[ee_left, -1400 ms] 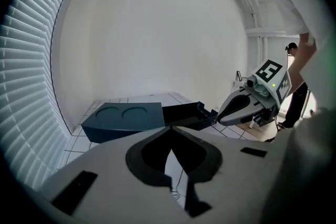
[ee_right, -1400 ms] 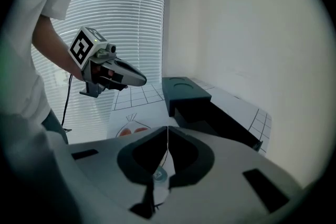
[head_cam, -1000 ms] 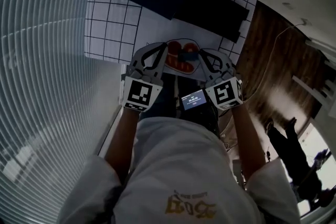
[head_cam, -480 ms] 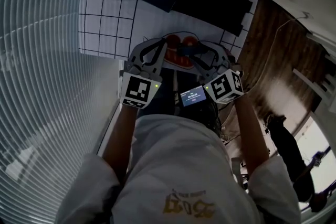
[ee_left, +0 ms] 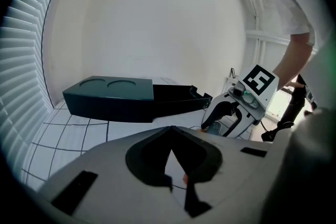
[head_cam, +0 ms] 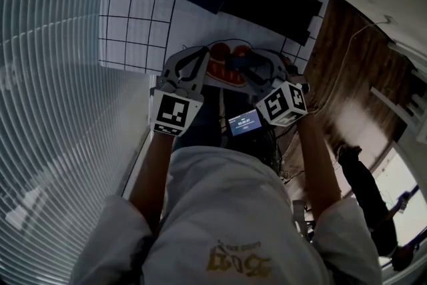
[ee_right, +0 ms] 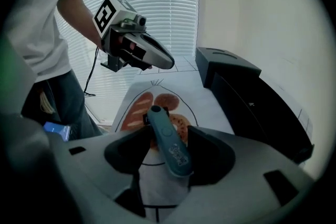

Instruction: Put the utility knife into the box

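Pinching the utility knife (ee_right: 170,141) is the right tool (ee_right: 165,132). The left tool (ee_left: 170,130) is closed and empty.

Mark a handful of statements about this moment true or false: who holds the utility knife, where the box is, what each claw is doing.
1. The right claw grips the utility knife. True.
2. The utility knife lies inside the box. False: it is clamped in the right claw, above the food drawing.
3. The left claw holds the box. False: its jaws are together on nothing, and the box sits apart from it.
4. The box rests on a grid-patterned mat. True.
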Demonstrator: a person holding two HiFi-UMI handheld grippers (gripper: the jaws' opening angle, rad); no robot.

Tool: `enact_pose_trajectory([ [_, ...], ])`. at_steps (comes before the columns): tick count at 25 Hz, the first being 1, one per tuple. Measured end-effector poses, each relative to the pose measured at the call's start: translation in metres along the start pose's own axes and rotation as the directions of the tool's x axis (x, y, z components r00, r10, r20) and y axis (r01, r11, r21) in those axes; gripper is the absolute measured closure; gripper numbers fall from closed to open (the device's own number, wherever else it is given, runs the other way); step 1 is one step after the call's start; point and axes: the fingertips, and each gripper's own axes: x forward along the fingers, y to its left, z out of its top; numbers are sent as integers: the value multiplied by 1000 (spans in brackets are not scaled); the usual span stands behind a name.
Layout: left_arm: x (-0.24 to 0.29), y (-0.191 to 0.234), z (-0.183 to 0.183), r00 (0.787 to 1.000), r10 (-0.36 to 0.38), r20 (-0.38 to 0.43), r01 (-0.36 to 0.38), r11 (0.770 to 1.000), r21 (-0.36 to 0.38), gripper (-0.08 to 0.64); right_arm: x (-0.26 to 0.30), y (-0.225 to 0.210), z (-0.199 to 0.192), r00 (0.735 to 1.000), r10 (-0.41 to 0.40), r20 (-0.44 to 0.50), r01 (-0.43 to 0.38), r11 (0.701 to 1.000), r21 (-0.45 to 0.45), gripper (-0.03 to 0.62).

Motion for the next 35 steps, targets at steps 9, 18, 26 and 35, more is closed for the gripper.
enact_pose_trajectory([
  [9,0,5,0,1000,9,-6,-9,1000,-7,552,0,-7,1,999,28,-17,-28,1000,13,446],
  [18,4,5,8,1000,-3,8,3,1000,4,551,-8,-9,9,1000,-16,-1,16,999,34,448],
  [26,-1,6,22,1000,-4,24,3,1000,25,552,-28,-18,20,994,-102,34,96,986,135,448],
  [35,-15,5,57,997,7,73,-12,998,66,552,-72,-36,41,966,-239,99,209,947,242,448],
])
